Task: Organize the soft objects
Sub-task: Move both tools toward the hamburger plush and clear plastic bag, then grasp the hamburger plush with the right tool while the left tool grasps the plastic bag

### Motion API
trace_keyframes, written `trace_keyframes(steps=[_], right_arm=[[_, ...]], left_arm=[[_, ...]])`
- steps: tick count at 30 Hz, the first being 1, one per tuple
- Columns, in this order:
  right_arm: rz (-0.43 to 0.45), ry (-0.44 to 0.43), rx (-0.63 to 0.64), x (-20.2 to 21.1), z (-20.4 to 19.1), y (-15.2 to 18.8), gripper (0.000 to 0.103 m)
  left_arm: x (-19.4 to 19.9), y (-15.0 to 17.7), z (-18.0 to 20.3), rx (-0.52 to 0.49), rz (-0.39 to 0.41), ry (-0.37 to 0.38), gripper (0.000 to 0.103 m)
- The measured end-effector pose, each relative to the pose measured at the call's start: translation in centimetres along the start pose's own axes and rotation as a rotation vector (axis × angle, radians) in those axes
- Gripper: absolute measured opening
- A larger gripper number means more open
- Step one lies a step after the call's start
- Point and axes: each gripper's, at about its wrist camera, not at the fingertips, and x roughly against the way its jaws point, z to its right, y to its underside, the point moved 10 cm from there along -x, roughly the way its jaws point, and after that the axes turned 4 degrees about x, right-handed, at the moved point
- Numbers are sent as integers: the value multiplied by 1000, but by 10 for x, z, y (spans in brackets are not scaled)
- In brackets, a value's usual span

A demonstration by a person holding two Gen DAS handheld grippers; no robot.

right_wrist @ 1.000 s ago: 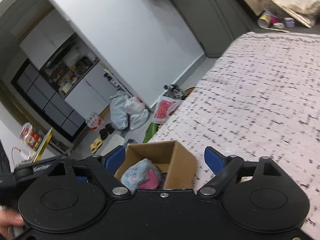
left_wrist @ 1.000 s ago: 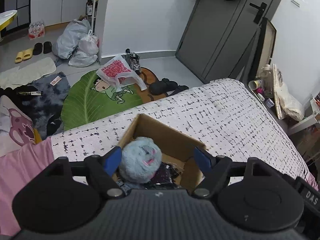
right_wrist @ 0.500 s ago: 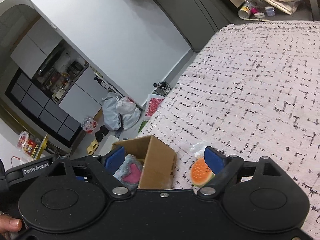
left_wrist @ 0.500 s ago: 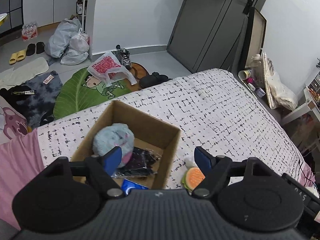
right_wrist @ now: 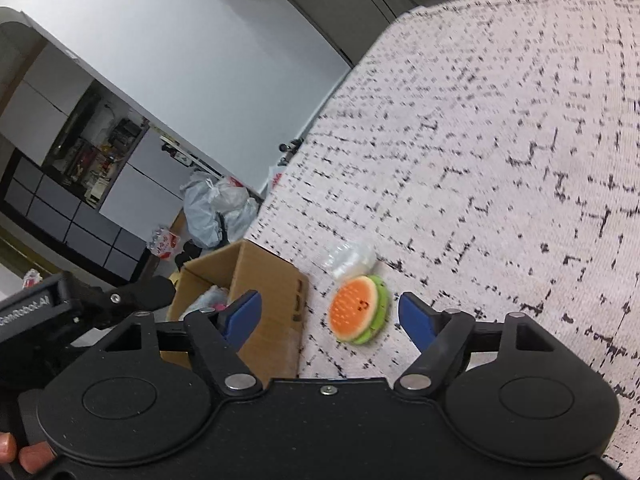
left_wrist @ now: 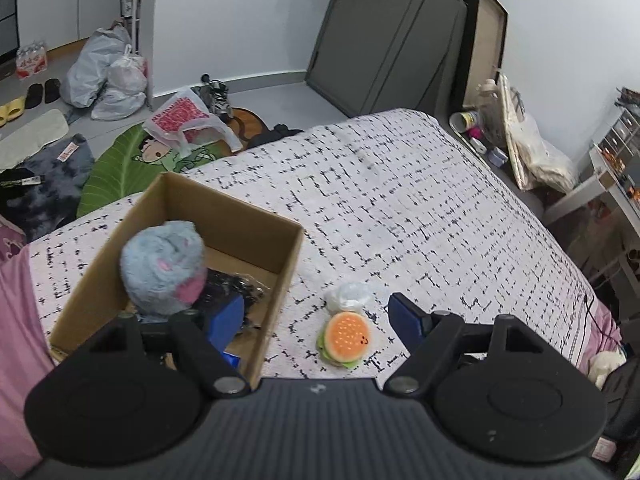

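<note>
A small plush burger (left_wrist: 345,339) (right_wrist: 359,309), orange on top with green edges, lies on the patterned bedspread (left_wrist: 400,208) just right of an open cardboard box (left_wrist: 256,216) (right_wrist: 272,280). A clear crumpled wrapper (left_wrist: 348,295) (right_wrist: 349,259) touches its far side. Inside the box sit a fluffy blue-and-pink plush (left_wrist: 162,268) and dark packets (left_wrist: 236,288). My left gripper (left_wrist: 316,312) is open above the box's right wall and the burger. My right gripper (right_wrist: 330,314) hangs over the burger, which is framed between the closing jaws, with no pad touching it.
The bed's far edge drops to a floor with a green leaf rug (left_wrist: 120,172), plastic bags (left_wrist: 108,76), shoes and clothes. A grey door (left_wrist: 380,32) and cluttered shelves (left_wrist: 600,168) stand beyond. The left tool's body (right_wrist: 48,312) appears left in the right wrist view.
Both grippers have shifted right from over the box toward the burger, which came into view. The right gripper sank closer to the bed and its jaws narrowed slightly.
</note>
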Motion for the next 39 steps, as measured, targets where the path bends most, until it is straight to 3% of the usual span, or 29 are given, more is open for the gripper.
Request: trace_keyframes(steps=[11,19,24,29,32,39], right_arm=[[-63,-25,-63,-35,15,14,63],[-89,-7,-63,-56,23,15,61],[-126,-7,-71,-71,25,20,50],[-153,15,-55,-85,30,28,23],[-142,14,-40,-83,30,27,18],[-102,54,-74,-67,47,20,17]], left_arm=[[-26,2,22,-23,-22,10,73],[-42,-3,36,-30,-23,25,68],[-59,-2,39,-15,-47,27,68],[-73,2,42,-12,-69,35,68],[-82,5,41,-8,-80,31,68],[-108,12,45,-1,-110,27,68]])
